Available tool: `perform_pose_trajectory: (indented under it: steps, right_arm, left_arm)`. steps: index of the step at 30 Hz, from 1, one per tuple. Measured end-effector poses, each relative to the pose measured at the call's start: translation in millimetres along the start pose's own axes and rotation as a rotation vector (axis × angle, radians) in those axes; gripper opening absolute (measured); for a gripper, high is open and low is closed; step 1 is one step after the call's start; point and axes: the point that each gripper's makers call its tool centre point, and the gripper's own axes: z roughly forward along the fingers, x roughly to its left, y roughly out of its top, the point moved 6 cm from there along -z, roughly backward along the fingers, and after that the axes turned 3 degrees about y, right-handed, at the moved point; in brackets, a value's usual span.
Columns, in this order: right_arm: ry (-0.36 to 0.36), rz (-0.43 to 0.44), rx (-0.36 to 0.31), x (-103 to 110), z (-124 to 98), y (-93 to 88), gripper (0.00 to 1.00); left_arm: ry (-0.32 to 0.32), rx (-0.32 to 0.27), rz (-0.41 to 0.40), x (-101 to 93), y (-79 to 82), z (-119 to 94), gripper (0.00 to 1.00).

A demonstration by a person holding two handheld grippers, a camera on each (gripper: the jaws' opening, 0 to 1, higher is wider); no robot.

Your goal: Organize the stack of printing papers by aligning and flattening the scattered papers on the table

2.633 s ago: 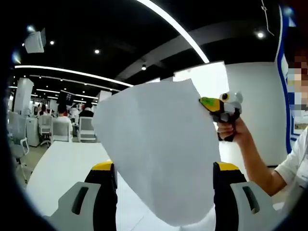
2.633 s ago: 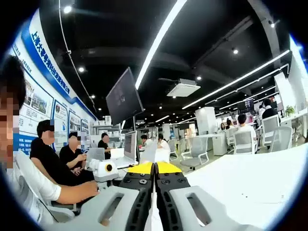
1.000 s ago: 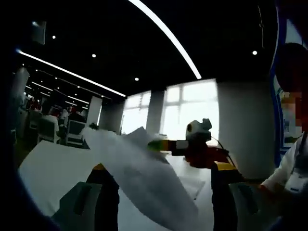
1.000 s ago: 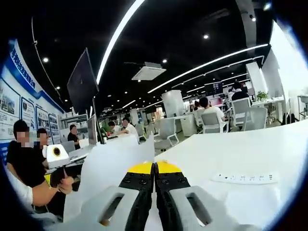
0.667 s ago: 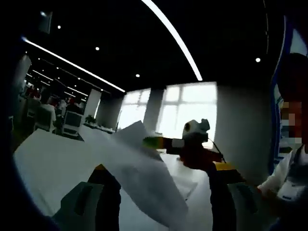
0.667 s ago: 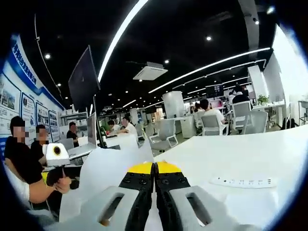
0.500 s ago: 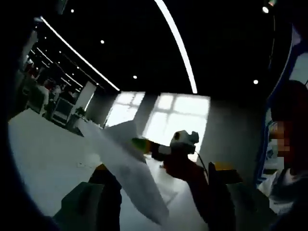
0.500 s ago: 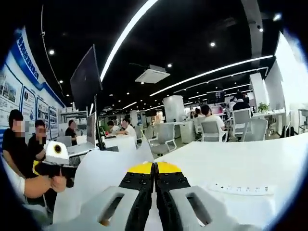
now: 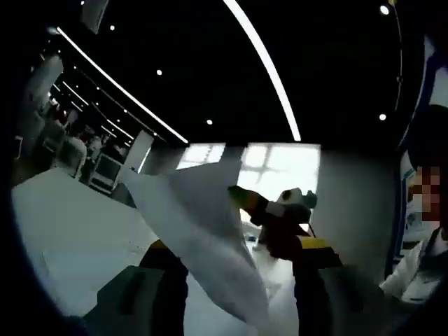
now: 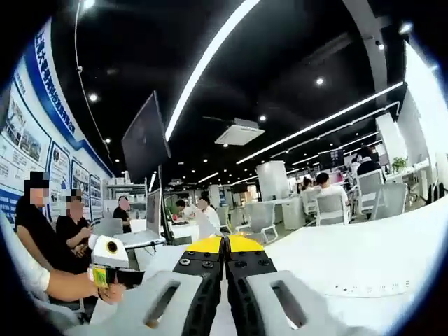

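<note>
My right gripper (image 10: 225, 241) has its jaws pressed flat together, yellow tips touching, pointing out level ahead of me. My left gripper (image 9: 238, 245) has jaws spread wide apart, and my right one comes in from the right there, hand wrapped round its handle.

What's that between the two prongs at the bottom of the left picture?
A white sheet of paper, held up off the table by the right claw, hangs between them in the left gripper view.

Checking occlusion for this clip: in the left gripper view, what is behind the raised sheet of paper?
Behind the sheet of paper shows the right hand-held gripper, apparently gripping its far edge, with bright windows beyond. The sheet covers part of the white table.
</note>
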Motion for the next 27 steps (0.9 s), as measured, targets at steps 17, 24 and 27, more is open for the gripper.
perform_pose_trajectory:
  steps: [17, 24, 27]
  right_arm:
    - [0.031, 0.036, -0.015, -9, -10, 6.4, 0.00]
    - [0.087, 0.041, -0.005, -4, -13, 2.6, 0.00]
    - [0.103, 0.037, 0.004, -3, -14, 0.4, 0.00]
  left_arm:
    - [0.048, 0.002, 0.031, 9.1, 5.9, -6, 0.12]
    - [0.070, 0.023, 0.009, 14.3, 7.4, -11, 0.06]
    - [0.069, 0.030, 0.016, 14.2, 9.7, -13, 0.06]
